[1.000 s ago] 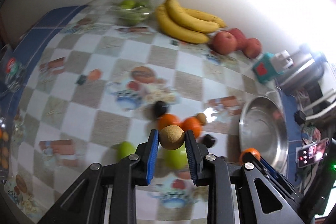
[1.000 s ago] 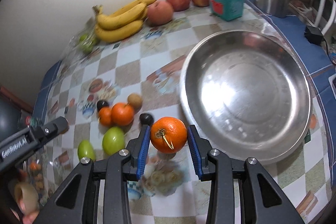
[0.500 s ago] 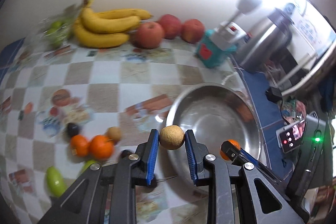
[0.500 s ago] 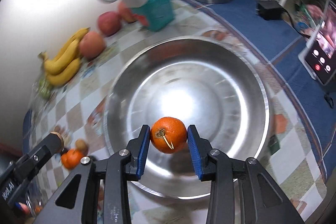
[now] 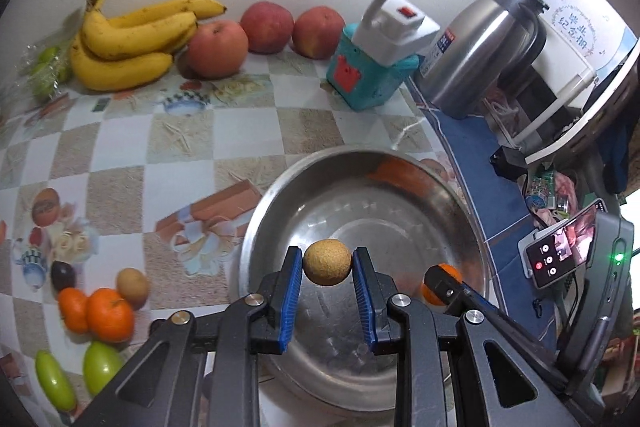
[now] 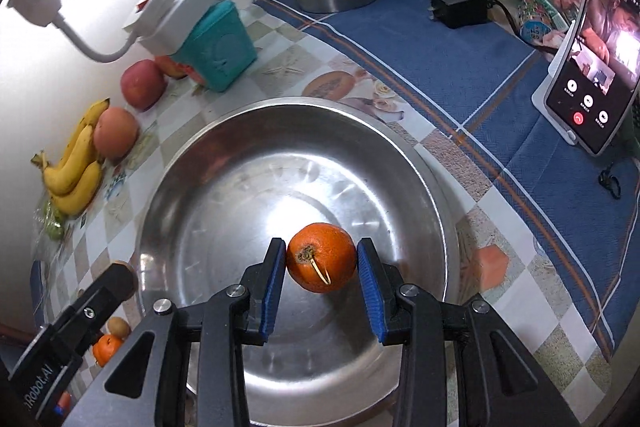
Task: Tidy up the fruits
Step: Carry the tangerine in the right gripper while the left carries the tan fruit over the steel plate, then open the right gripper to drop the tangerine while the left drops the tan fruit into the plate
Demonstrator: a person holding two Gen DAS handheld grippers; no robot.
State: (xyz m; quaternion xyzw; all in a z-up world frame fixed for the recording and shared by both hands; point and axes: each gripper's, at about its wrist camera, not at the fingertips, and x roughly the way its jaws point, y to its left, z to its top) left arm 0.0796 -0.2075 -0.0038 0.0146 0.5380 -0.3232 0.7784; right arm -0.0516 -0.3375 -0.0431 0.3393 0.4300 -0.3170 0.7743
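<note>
- Left wrist view: my left tool (image 5: 327, 269) is pinching a tan, rough-skinned round fruit (image 5: 327, 261) between its blue pads, held over the near-left part of the steel bowl (image 5: 360, 163).
- My right tool shows at the right edge of the bowl, with its orange (image 5: 450, 271) peeking out behind a black finger.
- On the counter (image 5: 248, 131) to the left lie two small oranges (image 5: 98, 311), a brown fruit (image 5: 132, 283), a dark fruit (image 5: 63, 275) and two green fruits (image 5: 100, 367).
- Along the wall: bananas (image 5: 132, 43), then three apples (image 5: 218, 49), then a teal box (image 5: 368, 83) with a white power strip on top, and a steel kettle (image 5: 480, 55).
- Right wrist view: my right tool (image 6: 322, 273) is clamped on the orange (image 6: 322, 257), stem end facing the camera, over the near side of the bowl (image 6: 208, 143).
- The left tool's black finger (image 6: 112, 281) sits at the bowl's left rim.
- A phone (image 6: 592, 67) stands propped on the blue cloth (image 6: 460, 67) to the right, well apart from the bowl.
- Bananas (image 6: 76, 167) and apples (image 6: 142, 89) line the wall on the left.
</note>
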